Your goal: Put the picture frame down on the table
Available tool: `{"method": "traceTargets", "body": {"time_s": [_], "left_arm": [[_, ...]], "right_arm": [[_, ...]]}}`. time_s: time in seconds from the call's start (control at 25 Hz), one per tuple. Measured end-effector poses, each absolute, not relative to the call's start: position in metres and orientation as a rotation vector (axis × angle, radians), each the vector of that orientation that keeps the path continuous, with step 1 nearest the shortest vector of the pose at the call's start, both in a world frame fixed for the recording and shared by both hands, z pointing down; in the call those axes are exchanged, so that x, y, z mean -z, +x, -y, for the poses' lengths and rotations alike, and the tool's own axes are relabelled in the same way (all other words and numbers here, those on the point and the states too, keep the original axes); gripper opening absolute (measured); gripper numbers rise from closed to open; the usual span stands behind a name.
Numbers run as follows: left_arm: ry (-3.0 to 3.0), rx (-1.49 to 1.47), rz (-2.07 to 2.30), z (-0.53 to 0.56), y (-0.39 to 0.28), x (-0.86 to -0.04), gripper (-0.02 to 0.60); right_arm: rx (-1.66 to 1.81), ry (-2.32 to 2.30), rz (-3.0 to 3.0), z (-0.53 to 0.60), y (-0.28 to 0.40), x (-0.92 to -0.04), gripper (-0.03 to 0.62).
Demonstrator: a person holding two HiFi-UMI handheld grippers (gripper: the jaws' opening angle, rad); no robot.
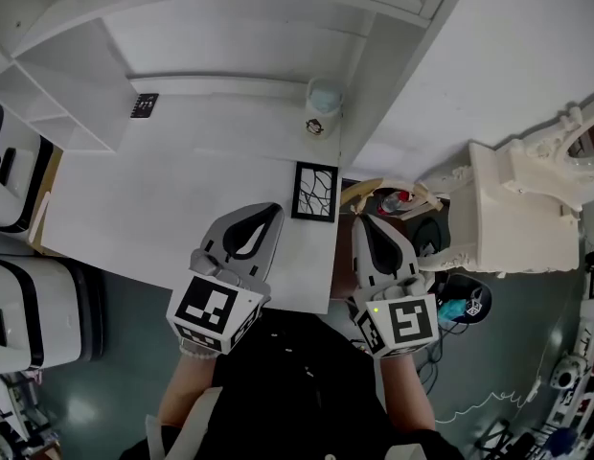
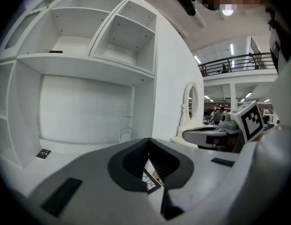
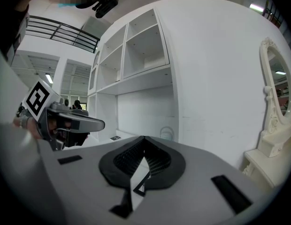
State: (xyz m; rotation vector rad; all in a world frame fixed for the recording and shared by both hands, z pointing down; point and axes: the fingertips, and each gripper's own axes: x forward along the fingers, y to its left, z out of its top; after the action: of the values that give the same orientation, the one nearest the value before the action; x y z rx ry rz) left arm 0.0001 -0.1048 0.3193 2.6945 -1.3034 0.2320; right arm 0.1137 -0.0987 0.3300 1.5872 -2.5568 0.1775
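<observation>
Holding the left gripper (image 1: 274, 209) over the white surface (image 1: 182, 190) and the right gripper (image 1: 366, 220) just off its right edge, both sets of fingers clenched together, grasping nothing. Viewing the picture frame (image 1: 315, 192) lying flat near that edge, between the 2 grippers, touching neither, with 1 jar (image 1: 323, 109) standing farther back.

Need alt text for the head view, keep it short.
A black picture frame lies on the white table near its right edge, untouched. The left tongs and right tongs hover shut and empty, one at each side of its near edge.
</observation>
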Motion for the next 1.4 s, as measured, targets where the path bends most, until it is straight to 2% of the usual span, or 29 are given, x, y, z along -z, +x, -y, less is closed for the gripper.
{"method": "traceTargets", "body": {"time_s": [1.4], "left_arm": [[2.669,-0.261,1.293,0.107,-0.007,-0.332,0.002]], "right_arm": [[-0.208,1.513,2.559,0.101,0.097,-0.340,0.002]]}}
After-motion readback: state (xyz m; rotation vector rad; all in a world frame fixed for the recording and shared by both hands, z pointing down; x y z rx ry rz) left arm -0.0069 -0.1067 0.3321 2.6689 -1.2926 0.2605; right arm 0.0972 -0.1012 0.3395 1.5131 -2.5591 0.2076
